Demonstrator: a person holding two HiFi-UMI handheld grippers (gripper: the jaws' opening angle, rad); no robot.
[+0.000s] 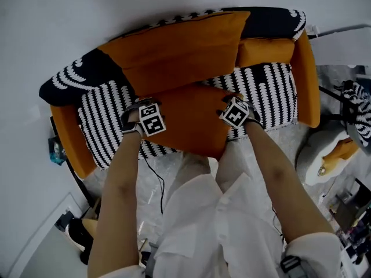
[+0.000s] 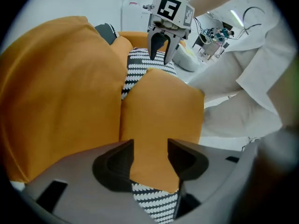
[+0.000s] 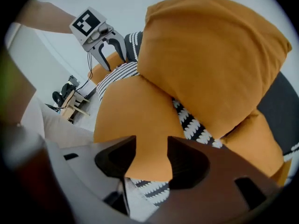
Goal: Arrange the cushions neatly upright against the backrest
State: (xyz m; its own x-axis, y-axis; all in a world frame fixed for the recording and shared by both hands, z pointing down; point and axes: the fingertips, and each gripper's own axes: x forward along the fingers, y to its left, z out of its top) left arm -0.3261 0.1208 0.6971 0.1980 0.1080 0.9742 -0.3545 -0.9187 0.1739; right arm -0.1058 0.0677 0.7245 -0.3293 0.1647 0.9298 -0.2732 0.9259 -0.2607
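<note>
no readable words, brands or numbers anywhere, just black-and-white square code patterns on left marker cube (image 1: 152,119) and right marker cube (image 1: 235,113)

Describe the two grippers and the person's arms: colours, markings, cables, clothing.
The left gripper and the right gripper look alike: a light grey body, two dark curved jaws, and a cube on top with black-and-white square markers. A thin black cable hangs from the left one. The person wears a white top with short sleeves.
</note>
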